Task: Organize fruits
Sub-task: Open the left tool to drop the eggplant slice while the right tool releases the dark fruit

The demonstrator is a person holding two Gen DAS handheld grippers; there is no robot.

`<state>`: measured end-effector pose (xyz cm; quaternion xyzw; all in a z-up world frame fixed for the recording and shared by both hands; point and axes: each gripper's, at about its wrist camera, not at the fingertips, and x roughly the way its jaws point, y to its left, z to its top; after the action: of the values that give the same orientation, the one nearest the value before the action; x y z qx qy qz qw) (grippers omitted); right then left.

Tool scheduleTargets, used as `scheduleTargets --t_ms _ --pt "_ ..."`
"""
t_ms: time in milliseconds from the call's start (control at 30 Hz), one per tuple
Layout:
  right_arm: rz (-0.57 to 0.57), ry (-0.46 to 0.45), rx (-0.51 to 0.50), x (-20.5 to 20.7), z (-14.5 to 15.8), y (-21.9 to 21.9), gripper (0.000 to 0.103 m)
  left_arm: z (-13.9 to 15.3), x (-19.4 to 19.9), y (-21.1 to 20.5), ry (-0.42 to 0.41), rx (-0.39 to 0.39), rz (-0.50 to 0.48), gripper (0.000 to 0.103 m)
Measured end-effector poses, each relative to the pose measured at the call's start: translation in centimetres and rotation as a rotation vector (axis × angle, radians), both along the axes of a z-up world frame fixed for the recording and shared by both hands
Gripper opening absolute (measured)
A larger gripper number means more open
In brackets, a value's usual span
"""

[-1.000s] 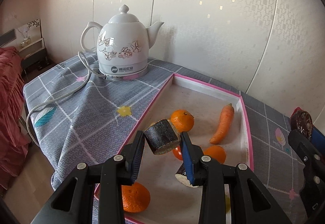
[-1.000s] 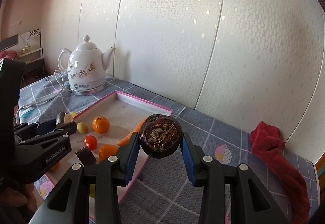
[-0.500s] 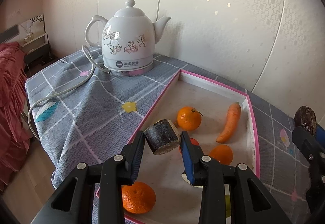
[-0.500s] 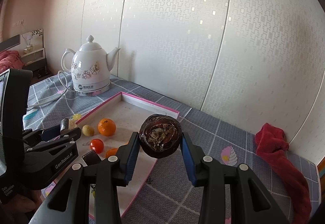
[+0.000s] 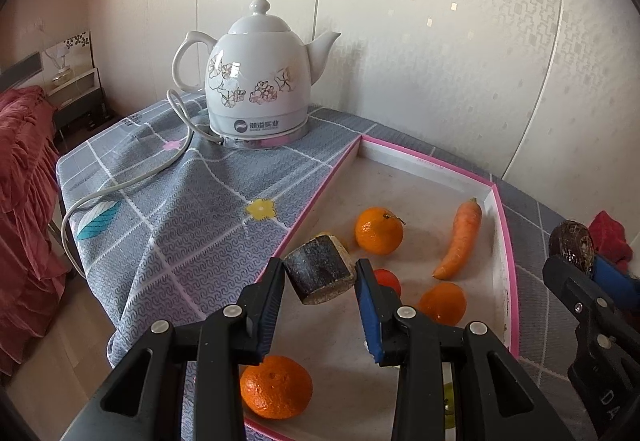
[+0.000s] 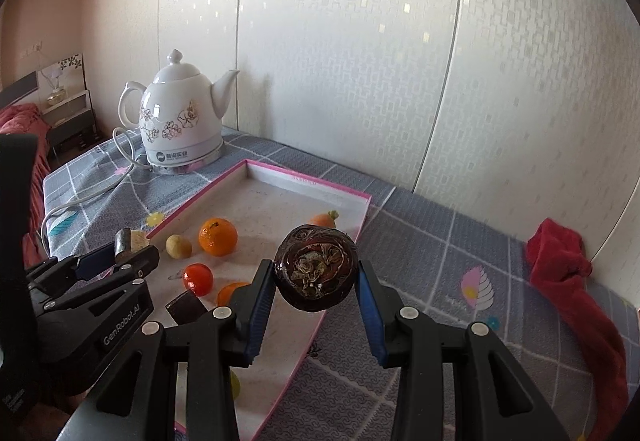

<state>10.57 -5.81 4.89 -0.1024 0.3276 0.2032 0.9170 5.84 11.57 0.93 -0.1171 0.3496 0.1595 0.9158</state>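
Left gripper (image 5: 320,273): jaws clamped on a dark cut chunk (image 5: 320,269) with a pale sawn end, held up over the tray's 9 o'clock rim.
Right gripper (image 6: 316,269): jaws pressed on a dark brown round fruit (image 6: 316,267), wrinkled face to the camera, held above the tray's 3 o'clock rim.
Tray (image 5: 424,163): pink-edged, shallow, white walls — long sides run toward 12 o'clock, far wall closes it near the panelled wall (image 6: 360,61).
Open room in tray: bare floor toward 12 o'clock, beyond the fruit; the near half is crowded.
Fruit inside: orange (image 5: 379,229) at centre, carrot (image 5: 460,239) along the 3 o'clock wall, a second orange (image 5: 443,303) just past the left gripper's blue pad, a third orange (image 5: 276,387) at 6 o'clock beside the rim, small red fruit (image 6: 197,278), pale yellow ball (image 6: 178,245).
Outside tray: white kettle (image 5: 258,89) at 11 o'clock on the grey checked cloth (image 5: 168,225), its cord (image 5: 120,189) trailing to the table's 9 o'clock edge, where the cloth drops off; red cloth (image 6: 568,273) at 3 o'clock, well apart from the tray.
Hidden or unclear: red fruit mostly behind the blue pad in the left view; another dark chunk (image 6: 185,307) half covered by the right gripper's frame; a yellowish thing at 6 o'clock under the frames — cannot tell what it is.
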Motion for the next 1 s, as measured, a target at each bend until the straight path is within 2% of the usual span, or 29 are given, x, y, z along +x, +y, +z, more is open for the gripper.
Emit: scheduleTargets --t_ms 367,500,667,1000 --pt "0.013 0.04 0.015 0.8 -0.7 1.0 0.041 0.5 -0.4 -0.2 -0.016 0.004 0.002 0.039" --pt "0.05 0.094 0.039 1.7 -1.6 1.6 0.042 0.7 -0.5 -0.1 -0.027 0.004 0.011 0.045" --pt "0.078 0.164 0.055 2.5 -2.9 2.0 0.042 0.7 -0.6 -0.1 -0.028 0.006 0.009 0.046" --pt "0.139 0.18 0.095 1.8 -2.4 1.9 0.044 0.8 -0.6 0.0 -0.029 0.016 0.011 0.052"
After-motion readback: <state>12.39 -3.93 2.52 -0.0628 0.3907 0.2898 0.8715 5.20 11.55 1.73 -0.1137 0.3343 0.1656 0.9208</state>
